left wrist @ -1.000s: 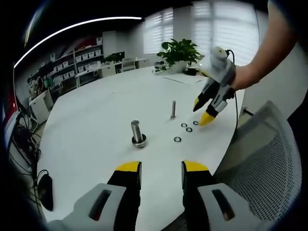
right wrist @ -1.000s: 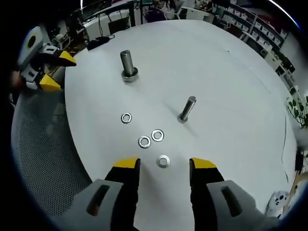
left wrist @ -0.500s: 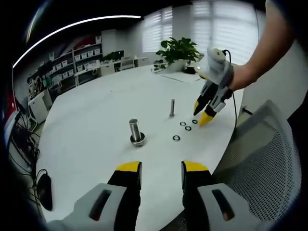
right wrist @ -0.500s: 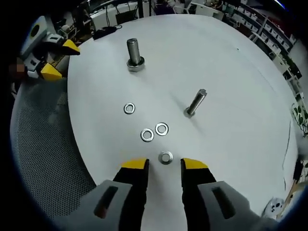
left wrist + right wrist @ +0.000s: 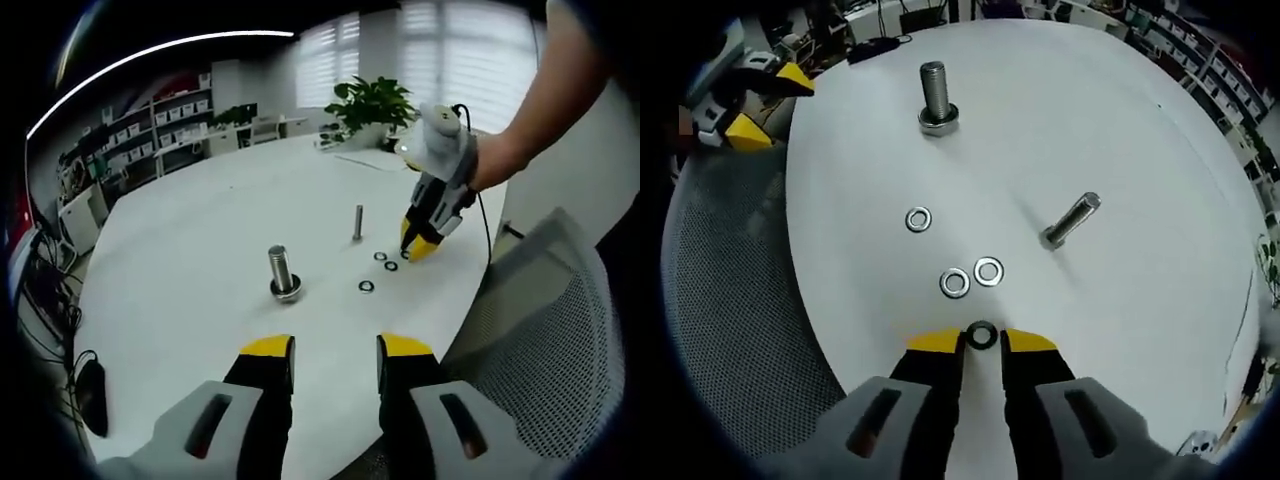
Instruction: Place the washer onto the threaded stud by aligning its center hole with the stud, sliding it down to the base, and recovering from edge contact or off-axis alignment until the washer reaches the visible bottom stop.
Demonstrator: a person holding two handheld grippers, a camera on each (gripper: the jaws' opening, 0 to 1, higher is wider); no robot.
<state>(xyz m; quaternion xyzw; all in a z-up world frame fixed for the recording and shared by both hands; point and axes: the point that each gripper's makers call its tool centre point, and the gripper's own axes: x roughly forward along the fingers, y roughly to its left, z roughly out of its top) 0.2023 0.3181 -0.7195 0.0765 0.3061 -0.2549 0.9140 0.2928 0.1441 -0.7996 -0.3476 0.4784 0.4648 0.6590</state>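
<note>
Pinching a washer [image 5: 982, 335] on the white table [image 5: 1120, 150], our right gripper [image 5: 982, 342] is near; our left gripper [image 5: 331, 347] stays spread apart.

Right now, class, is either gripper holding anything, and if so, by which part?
The right gripper has its yellow-tipped fingers closing on the rim of a small silver metal washer lying on the white table; a firm hold cannot be confirmed. The left gripper holds nothing.
</note>
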